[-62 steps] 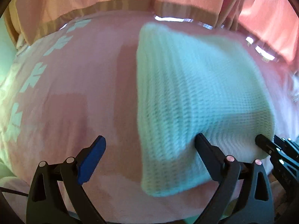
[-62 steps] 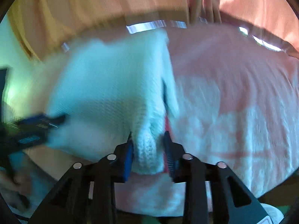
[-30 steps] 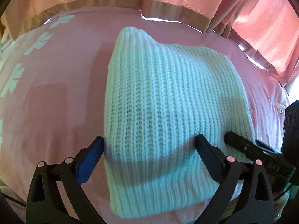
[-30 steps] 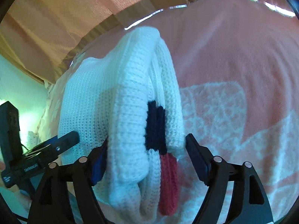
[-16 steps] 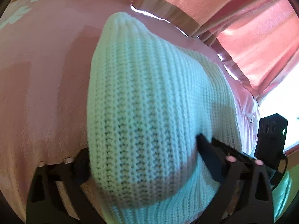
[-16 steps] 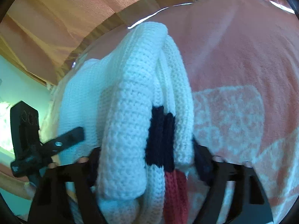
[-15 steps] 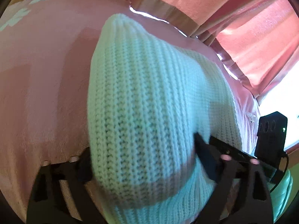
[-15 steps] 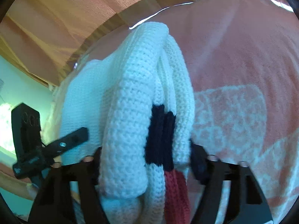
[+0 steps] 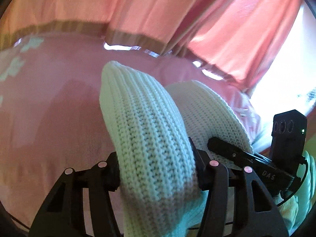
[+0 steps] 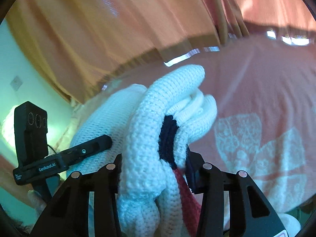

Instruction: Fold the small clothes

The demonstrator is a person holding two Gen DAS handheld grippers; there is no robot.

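A folded white knit sweater (image 9: 142, 130) with navy and red patches (image 10: 167, 136) is held up off the pink bedspread (image 9: 49, 102). My left gripper (image 9: 156, 169) is shut on its thick left edge. My right gripper (image 10: 154, 167) is shut on its bunched right edge, where the layers and coloured patches show. The sweater sags between the two grippers. The right gripper also shows in the left wrist view (image 9: 237, 154), and the left gripper in the right wrist view (image 10: 83, 152). The jaw pads are hidden by the knit.
Pink curtains (image 9: 158, 15) hang behind the bed, with a bright window (image 9: 286, 75) at the right. The bedspread has white flower prints (image 10: 256, 148). A pale green wall (image 10: 23, 79) is on the left in the right wrist view.
Both grippers closed on the sweater's near edges and lifted it off the bed. They moved closer together, so the sweater now bunches and sags between them.
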